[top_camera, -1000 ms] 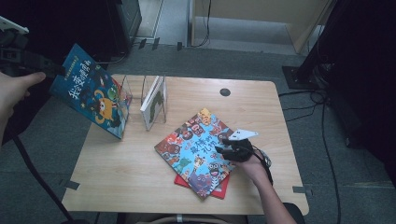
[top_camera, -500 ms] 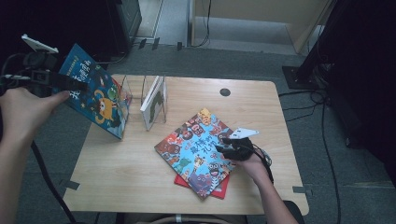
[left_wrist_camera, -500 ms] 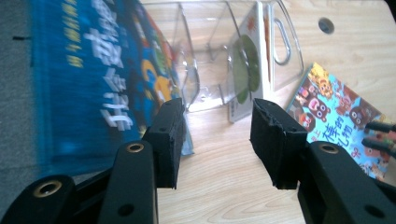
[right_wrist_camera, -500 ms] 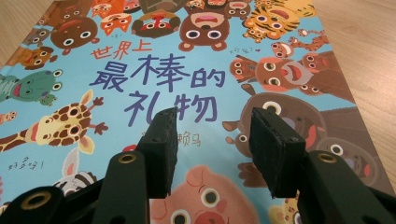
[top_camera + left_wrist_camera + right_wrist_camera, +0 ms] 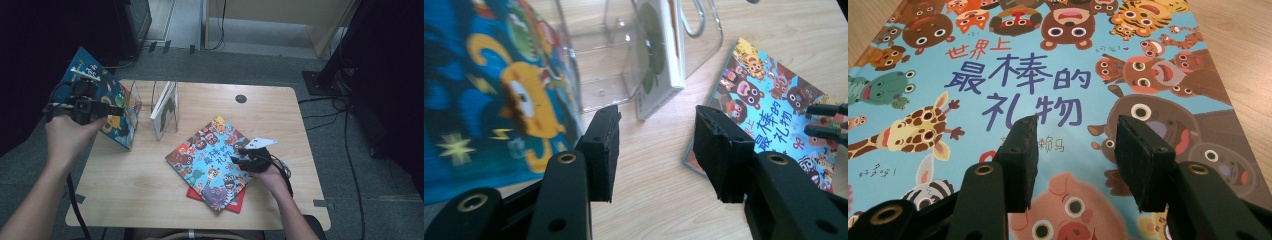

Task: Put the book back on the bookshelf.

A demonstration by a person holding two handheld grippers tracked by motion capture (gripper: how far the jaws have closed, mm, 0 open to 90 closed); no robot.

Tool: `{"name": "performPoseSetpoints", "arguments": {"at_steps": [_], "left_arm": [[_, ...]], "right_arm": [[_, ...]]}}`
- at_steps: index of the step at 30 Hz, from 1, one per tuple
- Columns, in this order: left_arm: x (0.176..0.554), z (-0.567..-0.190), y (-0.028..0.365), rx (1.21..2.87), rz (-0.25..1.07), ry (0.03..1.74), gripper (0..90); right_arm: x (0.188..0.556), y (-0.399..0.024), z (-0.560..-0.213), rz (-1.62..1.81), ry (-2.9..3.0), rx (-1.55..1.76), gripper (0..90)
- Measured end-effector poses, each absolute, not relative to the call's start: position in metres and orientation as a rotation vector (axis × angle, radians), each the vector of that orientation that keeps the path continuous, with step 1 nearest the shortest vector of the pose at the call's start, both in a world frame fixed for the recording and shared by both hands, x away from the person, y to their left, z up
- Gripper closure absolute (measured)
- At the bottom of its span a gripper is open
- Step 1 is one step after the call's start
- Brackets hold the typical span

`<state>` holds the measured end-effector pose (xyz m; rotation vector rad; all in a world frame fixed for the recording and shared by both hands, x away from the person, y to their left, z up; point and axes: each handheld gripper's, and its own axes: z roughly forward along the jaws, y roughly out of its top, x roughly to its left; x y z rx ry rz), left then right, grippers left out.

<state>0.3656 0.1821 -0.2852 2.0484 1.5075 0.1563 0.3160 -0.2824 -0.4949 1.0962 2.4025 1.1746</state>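
Grippers apart, both empty: L gripper [image 5: 117,109], jaws just widening, beside blue book [image 5: 484,90]; R gripper [image 5: 235,154] over 2 stacked books [image 5: 212,162].

Near the back left corner of the bench [image 5: 150,185]: a rack [image 5: 145,102], one book [image 5: 164,109] upright in it, another [image 5: 107,107] leaning against its left side. Toward the front right: a stack of two books, the upper [image 5: 212,160] covering most of the lower [image 5: 239,201].

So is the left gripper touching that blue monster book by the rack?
Apart. In the left gripper view the open left gripper has only bare table between its jaws, and a strip of table shows between its near finger and the blue monster book.
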Motion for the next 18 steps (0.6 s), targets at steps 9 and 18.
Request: {"name": "performPoseSetpoints", "arguments": {"at_steps": [9, 18], "left_arm": [[0.353, -0.315, 0.162, 2.066, 0.123, 1.435, 50.5], [0.348, -0.351, 0.139, 2.123, 0.089, 1.350, 50.2]], "right_arm": [[0.315, -0.283, -0.495, 1.162, 2.411, 1.102, 52.1], [0.314, -0.284, -0.496, 1.155, 2.417, 1.107, 52.5]]}}
